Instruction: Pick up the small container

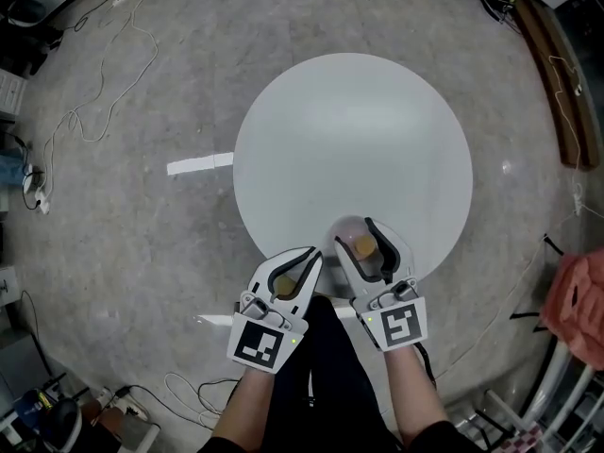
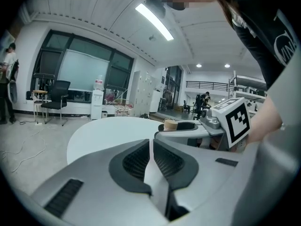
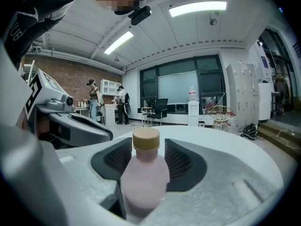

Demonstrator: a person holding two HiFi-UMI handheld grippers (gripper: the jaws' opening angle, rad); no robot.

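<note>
The small container is a pale pink bottle (image 1: 363, 246) with a tan cap, standing upright near the front edge of the round white table (image 1: 349, 130). My right gripper (image 1: 355, 234) is around it, open, one jaw on each side. In the right gripper view the bottle (image 3: 145, 173) fills the gap, and daylight shows between its cap and both pads. My left gripper (image 1: 313, 251) hangs just left of it at the table's rim, shut and empty; its jaws (image 2: 151, 142) meet in its own view. From there the bottle's cap (image 2: 170, 125) shows inside the right gripper (image 2: 188, 126).
The table stands on a grey floor with loose cables (image 1: 90, 111) at the left and a strip of white tape (image 1: 200, 165). A red cloth (image 1: 576, 295) hangs at the right. An office chair (image 2: 55, 98) and people stand far off in the room.
</note>
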